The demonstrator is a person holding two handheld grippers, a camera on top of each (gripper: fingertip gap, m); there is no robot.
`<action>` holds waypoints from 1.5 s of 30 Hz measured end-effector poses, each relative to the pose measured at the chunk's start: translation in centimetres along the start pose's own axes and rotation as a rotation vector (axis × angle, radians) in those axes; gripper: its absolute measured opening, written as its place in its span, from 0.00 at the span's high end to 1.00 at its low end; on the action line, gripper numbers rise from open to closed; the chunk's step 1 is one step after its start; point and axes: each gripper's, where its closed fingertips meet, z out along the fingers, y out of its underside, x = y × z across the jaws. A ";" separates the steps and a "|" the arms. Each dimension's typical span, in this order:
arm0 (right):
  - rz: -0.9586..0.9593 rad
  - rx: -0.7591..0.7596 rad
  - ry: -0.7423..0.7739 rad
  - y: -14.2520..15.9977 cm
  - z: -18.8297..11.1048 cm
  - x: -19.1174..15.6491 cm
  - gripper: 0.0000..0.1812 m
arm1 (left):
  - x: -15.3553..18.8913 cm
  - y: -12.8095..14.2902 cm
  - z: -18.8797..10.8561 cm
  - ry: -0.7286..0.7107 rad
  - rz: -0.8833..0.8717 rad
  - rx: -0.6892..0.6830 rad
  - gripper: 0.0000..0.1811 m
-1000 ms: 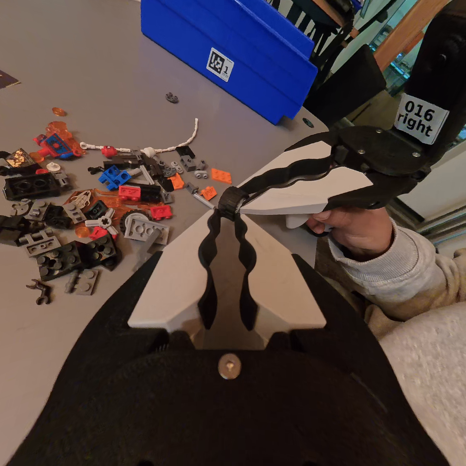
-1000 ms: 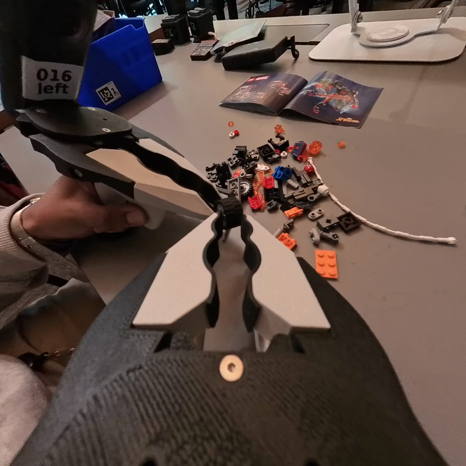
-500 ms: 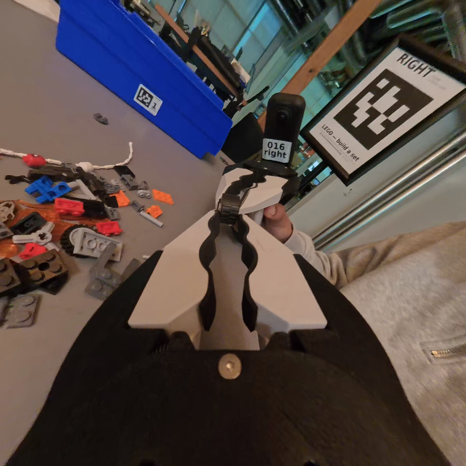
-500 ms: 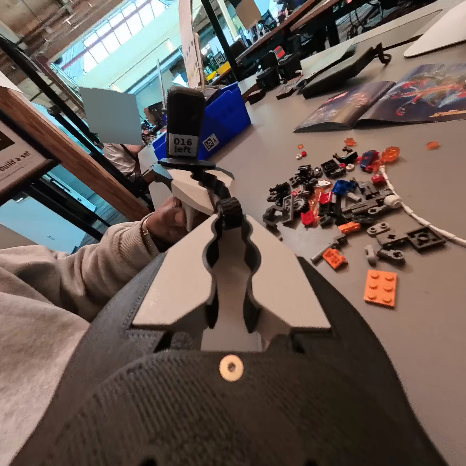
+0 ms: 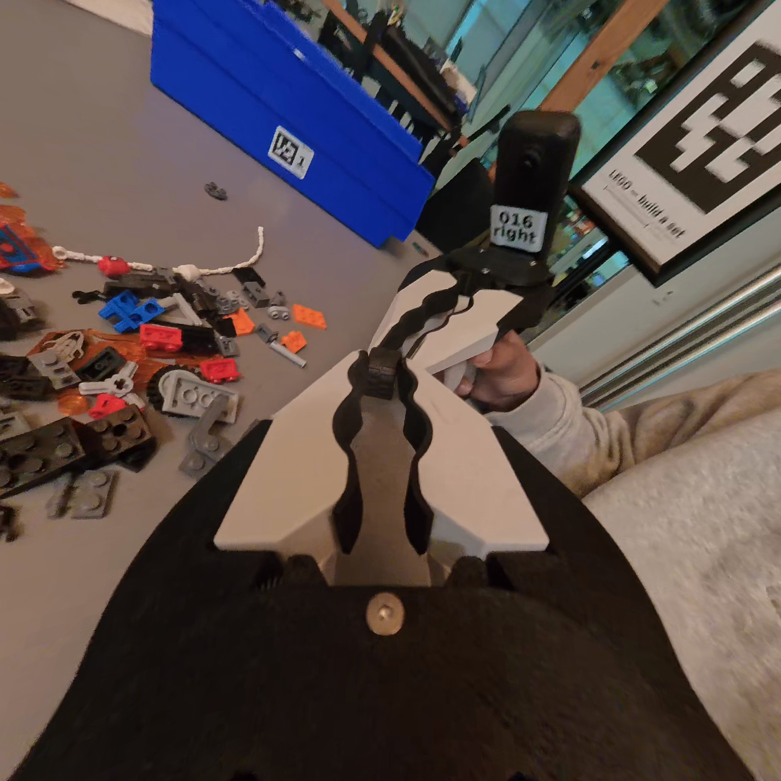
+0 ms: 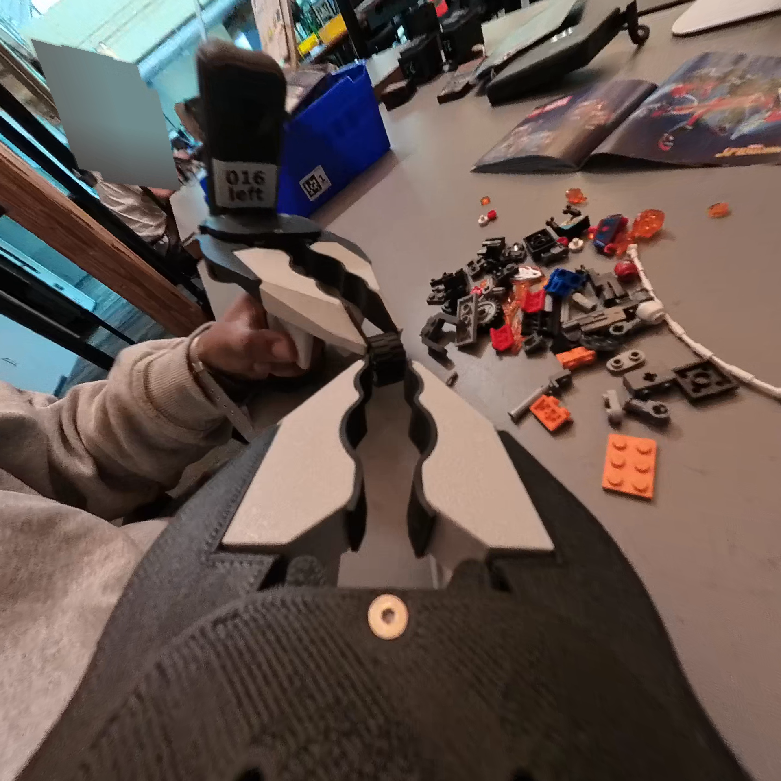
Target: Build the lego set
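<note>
A small black toy wheel (image 5: 382, 376) is held above the grey table (image 5: 105, 126). My left gripper (image 5: 382, 367) is shut on it from below. The right gripper (image 5: 386, 353) comes in from the upper right, and its fingers meet the same wheel. In the right wrist view the wheel (image 6: 385, 363) sits between my right gripper's (image 6: 385, 370) fingertips. The left gripper (image 6: 380, 336) reaches down to it from the upper left. A hand (image 6: 245, 342) holds each gripper's handle.
A pile of loose toy bricks (image 5: 169, 338) lies left of the grippers, with a white cord (image 5: 236, 264) beside it. An orange plate (image 6: 629, 471) lies apart from the pile (image 6: 549, 304). A blue bin (image 5: 274, 105) and an open booklet (image 6: 634, 118) sit farther back.
Both grippers stay joined at the wheel. They tipped up away from the table and have since swung partly back, so more of the brick pile shows again.
</note>
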 end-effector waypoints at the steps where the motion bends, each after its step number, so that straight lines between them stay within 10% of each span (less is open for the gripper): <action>1: -0.002 -0.016 0.013 0.2 0.1 0.2 0.93 | -0.2 0.3 0.1 -0.026 0.016 -0.025 0.93; 13: -0.152 -0.176 0.370 1.7 1.2 4.3 0.93 | 1.1 3.0 2.2 -0.064 0.072 -0.166 1.00; 26: 0.034 0.053 -0.029 -1.4 -0.3 1.2 0.92 | -1.1 -0.6 -0.7 -0.078 -0.057 0.060 0.90; 45: 0.157 0.144 -0.556 -2.2 -2.3 -4.9 0.93 | 4.9 -0.6 -1.4 0.399 -0.092 0.056 0.92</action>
